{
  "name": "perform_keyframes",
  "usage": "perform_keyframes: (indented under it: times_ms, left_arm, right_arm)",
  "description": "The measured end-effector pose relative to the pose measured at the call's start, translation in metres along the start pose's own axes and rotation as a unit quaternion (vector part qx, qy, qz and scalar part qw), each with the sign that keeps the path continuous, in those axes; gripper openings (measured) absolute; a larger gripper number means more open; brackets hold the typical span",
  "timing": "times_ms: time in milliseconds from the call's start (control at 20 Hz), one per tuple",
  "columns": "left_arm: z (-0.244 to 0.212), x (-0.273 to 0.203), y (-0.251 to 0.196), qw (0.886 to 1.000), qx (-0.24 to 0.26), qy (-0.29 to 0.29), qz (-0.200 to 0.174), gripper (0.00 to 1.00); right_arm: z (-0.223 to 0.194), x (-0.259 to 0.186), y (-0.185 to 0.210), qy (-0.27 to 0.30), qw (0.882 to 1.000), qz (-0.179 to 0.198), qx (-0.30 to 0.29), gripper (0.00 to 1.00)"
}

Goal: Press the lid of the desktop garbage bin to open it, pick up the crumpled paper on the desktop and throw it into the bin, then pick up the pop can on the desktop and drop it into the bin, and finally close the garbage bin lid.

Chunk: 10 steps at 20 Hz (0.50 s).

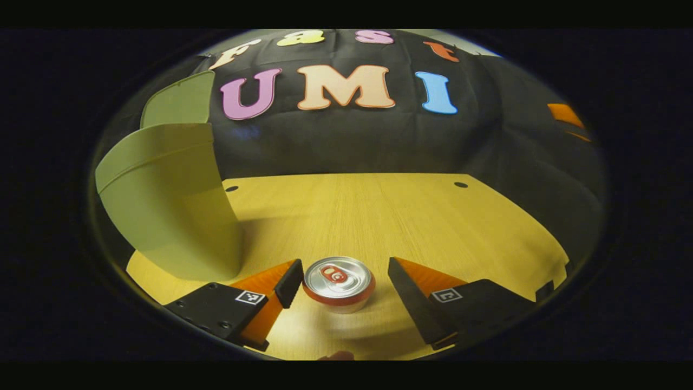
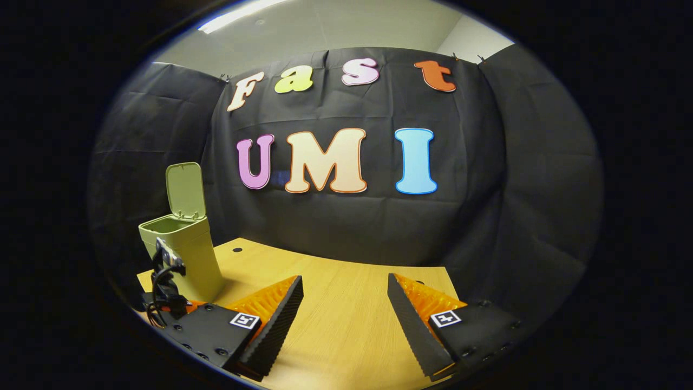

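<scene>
In the left gripper view, the pale green plastic desktop bin stands upright ahead and to the left of the left gripper, its flat hinged lid raised behind the open mouth. Directly between that gripper's two fingers sits the short round aluminium pop can with a red band under its silver top, upright on the table. The jaws are spread wide; the left finger is just beside the can wall, the right one stands apart, and whether the left one touches cannot be told.

The can is likely light and thin-walled, smooth and a little slippery, and would dent under a hard squeeze. A gentle grip across the round side wall, below the rim, looks best.

In the right gripper view, the right gripper hangs above bare table with its jaws wide and nothing between them. The bin lies far to its left, and the other tool's cabled body shows beside it.

The surface is a light yellow wood-grain tabletop with small dark holes near its far corners. Black cloth walls in the booth.
</scene>
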State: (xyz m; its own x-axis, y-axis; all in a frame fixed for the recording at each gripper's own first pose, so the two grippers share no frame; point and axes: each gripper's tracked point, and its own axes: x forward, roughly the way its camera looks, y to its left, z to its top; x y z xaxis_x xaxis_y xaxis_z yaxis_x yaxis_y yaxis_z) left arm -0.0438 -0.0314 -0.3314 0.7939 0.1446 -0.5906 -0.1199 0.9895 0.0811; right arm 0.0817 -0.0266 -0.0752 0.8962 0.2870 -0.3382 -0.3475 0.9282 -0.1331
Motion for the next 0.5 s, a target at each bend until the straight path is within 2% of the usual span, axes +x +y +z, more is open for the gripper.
perform_keyframes:
  times_ms: [350, 400, 450, 500]
  left_arm:
    - [-0.044, 0.013, 0.005, 0.999, 0.011, 0.047, 0.012, 0.95]
    - [-0.046, 0.012, 0.006, 0.999, 0.009, 0.049, 0.010, 0.90]
    - [-0.039, 0.006, 0.007, 0.999, 0.007, 0.044, 0.006, 0.80]
    - [-0.033, 0.007, 0.006, 0.999, 0.004, 0.032, 0.003, 0.77]
  right_arm:
    - [-0.007, -0.004, 0.001, 0.009, 1.000, 0.006, -0.018, 1.00]
    - [-0.007, -0.005, 0.001, 0.009, 1.000, 0.007, -0.021, 1.00]
    - [-0.007, -0.004, 0.002, 0.008, 1.000, 0.008, -0.023, 1.00]
    - [-0.006, -0.005, 0.004, 0.008, 1.000, 0.008, -0.025, 0.98]
